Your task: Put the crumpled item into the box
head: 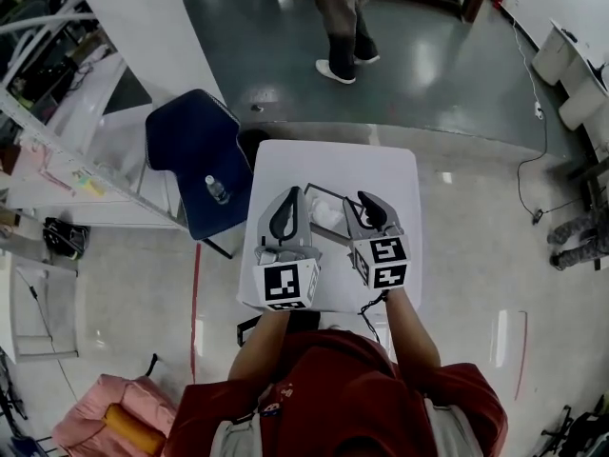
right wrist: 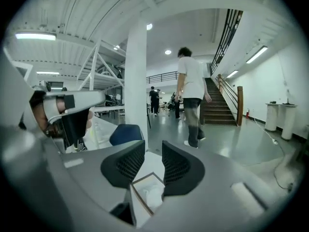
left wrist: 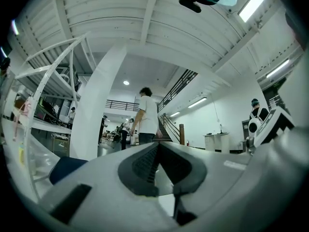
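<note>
Red shoulders fill the bottom of the head view, and both forearms reach out over a white table (head: 333, 165). The left gripper (head: 287, 208) and right gripper (head: 369, 209) are held side by side above it, with the box (head: 314, 190) just beyond and between their tips.

The left gripper's own view shows its pads meeting at the tips with nothing between them. The right gripper (right wrist: 153, 158) has its jaws a narrow gap apart and is also empty (only floor and table edge show through the slot).

The crumpled item (right wrist: 153, 197), a white wad, lies inside the box (right wrist: 140, 182), below and just ahead of the right jaws. The head view agrees, showing the white lump (head: 328, 215) within the rim. I judge the task done or all but done, with only pulling the grippers away left.

No writing can be read. The cubes carry only black-and-white square markers, and the box shows no label or brand at this size.
</note>
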The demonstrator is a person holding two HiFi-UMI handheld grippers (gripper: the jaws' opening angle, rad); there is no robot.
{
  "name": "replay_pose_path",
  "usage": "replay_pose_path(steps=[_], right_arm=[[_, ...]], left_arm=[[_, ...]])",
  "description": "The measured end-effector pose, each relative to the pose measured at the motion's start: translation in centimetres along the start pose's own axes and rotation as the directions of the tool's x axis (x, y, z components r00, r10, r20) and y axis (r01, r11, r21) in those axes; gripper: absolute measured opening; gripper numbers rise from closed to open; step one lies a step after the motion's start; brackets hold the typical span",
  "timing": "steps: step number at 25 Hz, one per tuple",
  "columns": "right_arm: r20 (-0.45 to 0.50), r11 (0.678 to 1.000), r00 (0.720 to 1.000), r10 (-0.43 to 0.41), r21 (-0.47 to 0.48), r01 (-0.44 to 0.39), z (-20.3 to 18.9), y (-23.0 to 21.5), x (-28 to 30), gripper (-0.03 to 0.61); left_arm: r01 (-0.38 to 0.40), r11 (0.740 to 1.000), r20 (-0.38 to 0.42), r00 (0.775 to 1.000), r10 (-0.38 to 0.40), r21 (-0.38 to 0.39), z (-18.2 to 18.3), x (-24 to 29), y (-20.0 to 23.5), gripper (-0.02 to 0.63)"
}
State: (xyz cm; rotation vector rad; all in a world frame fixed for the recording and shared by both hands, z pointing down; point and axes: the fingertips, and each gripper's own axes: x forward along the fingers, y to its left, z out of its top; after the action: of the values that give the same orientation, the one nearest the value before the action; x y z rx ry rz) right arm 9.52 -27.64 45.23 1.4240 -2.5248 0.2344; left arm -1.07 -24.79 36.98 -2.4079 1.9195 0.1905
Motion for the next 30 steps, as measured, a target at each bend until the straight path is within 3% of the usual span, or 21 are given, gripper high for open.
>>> replay_pose_path(steps=[4, 10, 17, 30], right_arm=[[0.103, 0.998, 0.993, -0.052, 0.025, 0.05, 2.1, -0.9, -1.7, 0.114], [0.174, 0.998, 0.983, -0.063, 0.012, 0.062, 4.4, -1.3, -3.8, 0.114], [0.291, 0.993, 0.95, -0.111, 0.001, 0.116, 6.6, -1.7, -5.7, 0.114], [0.342, 0.995, 0.936, -0.08, -0.033, 0.097, 7.7, -0.3, -5.1, 0.112]], left_arm=[[0.005, 1.0, 0.008, 1.0, -0.005, 0.01, 0.4, -0.2, -0.7, 0.003], [0.002, 1.0, 0.003, 1.0, -0.002, -0.003, 0.7, -0.4, -1.5, 0.003], [-0.015, 1.0, 0.001, 1.0, 0.015, 0.006, 0.7, -0.6, -1.7, 0.003], [-0.06, 0.998, 0.015, 0.998, 0.059, 0.017, 1.2, -1.0, -0.5, 0.003]])
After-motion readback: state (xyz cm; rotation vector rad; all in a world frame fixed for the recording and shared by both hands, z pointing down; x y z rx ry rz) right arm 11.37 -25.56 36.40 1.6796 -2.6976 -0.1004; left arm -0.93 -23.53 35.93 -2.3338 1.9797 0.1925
